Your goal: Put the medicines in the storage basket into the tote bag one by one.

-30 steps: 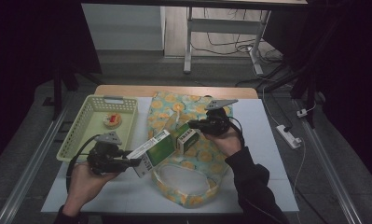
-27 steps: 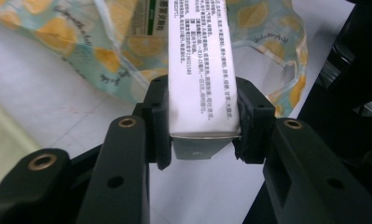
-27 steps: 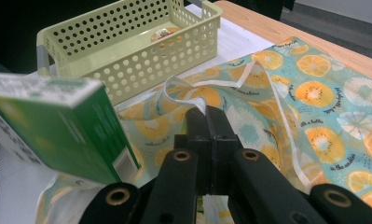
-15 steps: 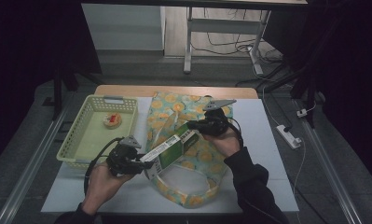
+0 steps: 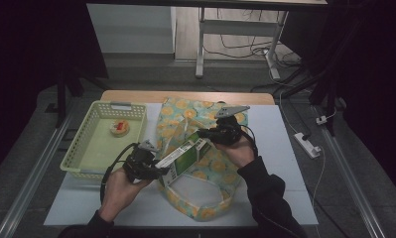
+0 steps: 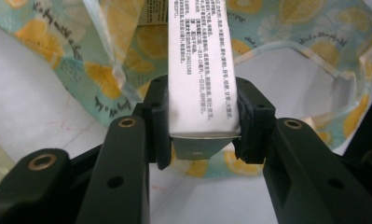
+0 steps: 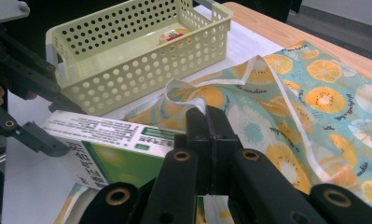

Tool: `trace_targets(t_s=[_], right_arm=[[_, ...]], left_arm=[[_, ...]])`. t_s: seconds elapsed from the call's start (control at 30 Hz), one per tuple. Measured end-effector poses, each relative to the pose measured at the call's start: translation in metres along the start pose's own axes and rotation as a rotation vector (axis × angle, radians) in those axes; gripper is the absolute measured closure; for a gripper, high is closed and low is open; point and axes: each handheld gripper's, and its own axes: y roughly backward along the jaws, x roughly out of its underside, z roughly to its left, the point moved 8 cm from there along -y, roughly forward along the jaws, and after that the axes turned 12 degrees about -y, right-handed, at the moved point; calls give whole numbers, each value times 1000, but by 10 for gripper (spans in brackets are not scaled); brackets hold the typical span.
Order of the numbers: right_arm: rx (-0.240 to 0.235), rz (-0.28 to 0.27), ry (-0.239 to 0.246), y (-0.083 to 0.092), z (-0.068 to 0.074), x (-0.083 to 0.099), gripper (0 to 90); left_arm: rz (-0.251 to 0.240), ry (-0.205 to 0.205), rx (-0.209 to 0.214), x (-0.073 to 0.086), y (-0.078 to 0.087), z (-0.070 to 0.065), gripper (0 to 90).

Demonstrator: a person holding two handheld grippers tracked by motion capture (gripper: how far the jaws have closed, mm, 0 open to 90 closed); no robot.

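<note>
We hold the box (image 5: 183,157) in our left gripper (image 5: 145,166), jaws clamped on its near end, its long axis running up and away to the right across the open mouth of the bag (image 5: 198,191). Our right gripper (image 5: 219,134), jaws pressed together on the bag's rim, holds that mouth up just beyond the box's far end. The mouth lies below and to the right of the box, so the left hand is the one to lower it in. Since a second ago the box has moved right from the basket (image 5: 104,144) side and over the opening; the right gripper has not moved
</note>
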Motion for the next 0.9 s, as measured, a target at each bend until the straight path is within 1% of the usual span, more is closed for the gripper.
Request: trace_targets(t_s=[0.17,0.37,0.53,0.77,0.9], right_arm=[[2,-3,-2,1,-1,-1,900],[-1,-7,-1,1,1,-1,900],[-1,-4,0,0,1,-1,900],[-4,-5,3,-1,2,-1,900],[-4,-5,1,-1,2,-1,900]], left_arm=[[-4,8,-6,-7,-7,2,621],[-3,21,-20,-13,-18,7,621],[-17,39,-24,-17,-22,12,621],[-21,31,-45,-26,-29,16,621],[-25,27,-49,-32,-35,17,620]])
